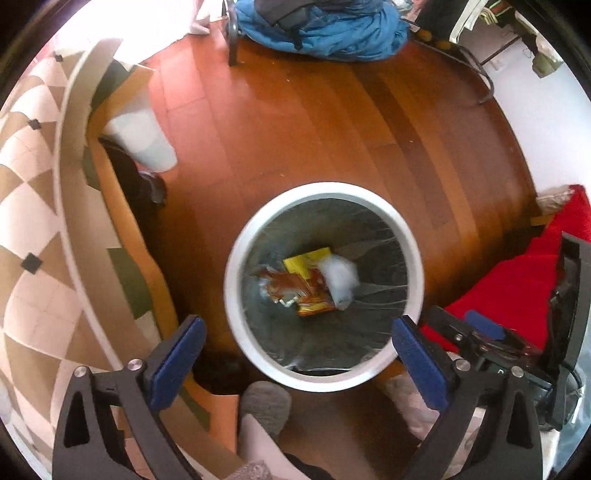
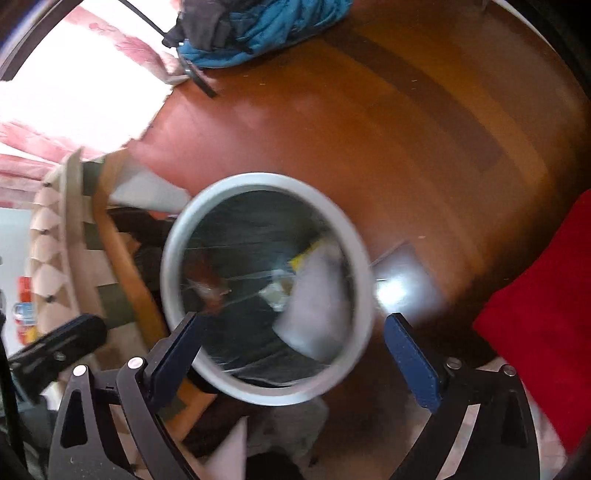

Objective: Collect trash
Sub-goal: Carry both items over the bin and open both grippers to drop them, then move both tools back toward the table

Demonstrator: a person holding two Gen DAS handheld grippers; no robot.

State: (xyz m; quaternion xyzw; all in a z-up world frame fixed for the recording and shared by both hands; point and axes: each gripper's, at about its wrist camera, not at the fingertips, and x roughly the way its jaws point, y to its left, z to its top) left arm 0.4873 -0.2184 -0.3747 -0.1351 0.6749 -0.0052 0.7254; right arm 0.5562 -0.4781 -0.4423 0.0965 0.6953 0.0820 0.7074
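Dropping step: white crumpled tissue (image 1: 341,275) seen inside round white-rimmed lined bin (image 1: 236,258); left gripper (image 1: 297,332) and right gripper (image 2: 291,328) spread, empty; next piece likely to be sought.

Reddish-brown wood plank floor (image 1: 314,122) pretty much everywhere, a bit scuffed and glossy where light hits it. Blue bedding or a jacket (image 1: 325,29) is heaped at the far end next to a dark metal leg (image 1: 233,40). Checkered tan-and-white cushion (image 1: 33,192) on the left, something bright red fabric (image 1: 517,288) on the right, white wall (image 1: 546,110) behind, strong daylight blowing out the top-left corner
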